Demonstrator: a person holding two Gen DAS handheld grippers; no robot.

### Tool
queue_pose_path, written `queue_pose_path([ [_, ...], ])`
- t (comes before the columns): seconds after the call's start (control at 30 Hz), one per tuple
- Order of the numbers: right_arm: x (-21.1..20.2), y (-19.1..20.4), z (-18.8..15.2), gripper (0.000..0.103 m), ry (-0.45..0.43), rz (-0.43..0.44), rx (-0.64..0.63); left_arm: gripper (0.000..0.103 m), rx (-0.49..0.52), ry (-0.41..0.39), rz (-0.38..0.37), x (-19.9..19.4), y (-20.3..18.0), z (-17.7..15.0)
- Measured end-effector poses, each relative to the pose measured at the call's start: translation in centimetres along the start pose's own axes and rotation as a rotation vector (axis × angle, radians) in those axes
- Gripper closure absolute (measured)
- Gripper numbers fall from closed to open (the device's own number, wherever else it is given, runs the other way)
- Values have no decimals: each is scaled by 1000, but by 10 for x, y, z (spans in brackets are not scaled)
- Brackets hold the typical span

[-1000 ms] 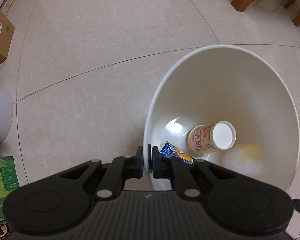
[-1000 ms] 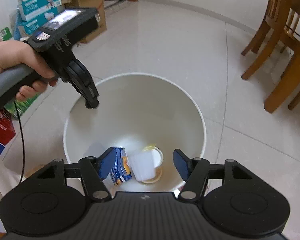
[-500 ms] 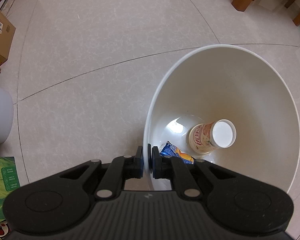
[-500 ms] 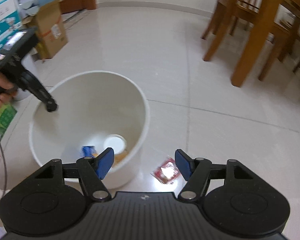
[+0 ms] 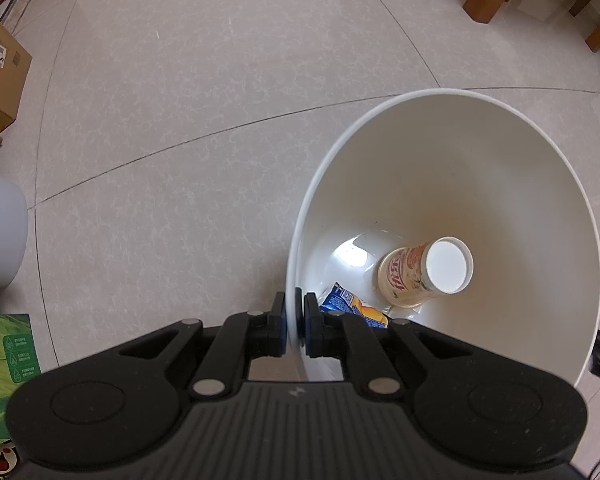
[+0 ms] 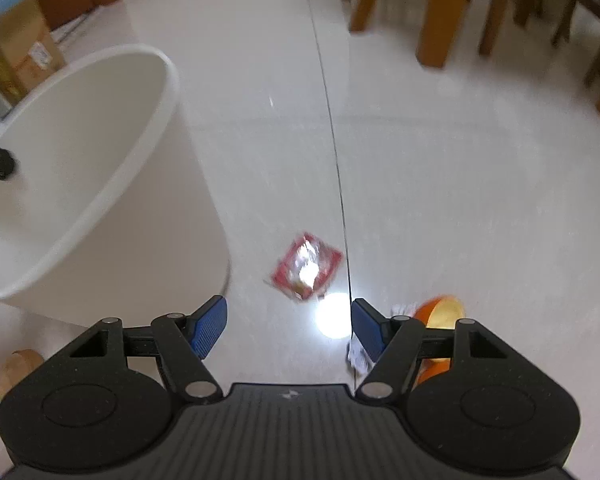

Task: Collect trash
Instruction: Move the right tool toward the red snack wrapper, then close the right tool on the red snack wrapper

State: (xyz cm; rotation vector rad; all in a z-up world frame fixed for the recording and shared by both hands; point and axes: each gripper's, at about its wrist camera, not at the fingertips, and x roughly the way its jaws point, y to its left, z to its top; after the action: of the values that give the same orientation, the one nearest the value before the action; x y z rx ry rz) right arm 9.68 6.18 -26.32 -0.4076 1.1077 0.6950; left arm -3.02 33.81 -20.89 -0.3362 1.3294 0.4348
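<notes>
One bin [image 5: 452,184], one cup [image 5: 424,272], two wrappers [image 6: 306,266] [image 5: 352,306].

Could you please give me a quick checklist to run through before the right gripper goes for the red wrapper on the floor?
1. Right gripper open and empty: ok.
2. Shiny red foil wrapper lies free on the pale tiled floor, ahead of the fingers: ok.
3. Left gripper shut on the white plastic bin's rim: ok.
4. Bin has room above the paper cup and blue-orange packet: ok.
5. Wrapper sharply seen: not ok, blurred.
6. Orange object behind the right finger identified: cannot tell.
</notes>
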Motion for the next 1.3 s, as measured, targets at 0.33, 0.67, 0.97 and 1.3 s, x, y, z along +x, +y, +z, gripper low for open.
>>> queue_pose_path([
  [0.33,95,-16,8,26,16,-9,59,97,0,-1,0,-1,1,0],
  [0.67,169,-26,21,16,-4,-29,150,97,9,-11,3,-1,-3,-1],
  [0.97,210,-19,28,14,-2,-86,161,97,7,-3,2,-1,-1,-2],
  [1.3,221,-14,27,26,28,-138,167,97,4,0,-2,-1,-2,0],
])
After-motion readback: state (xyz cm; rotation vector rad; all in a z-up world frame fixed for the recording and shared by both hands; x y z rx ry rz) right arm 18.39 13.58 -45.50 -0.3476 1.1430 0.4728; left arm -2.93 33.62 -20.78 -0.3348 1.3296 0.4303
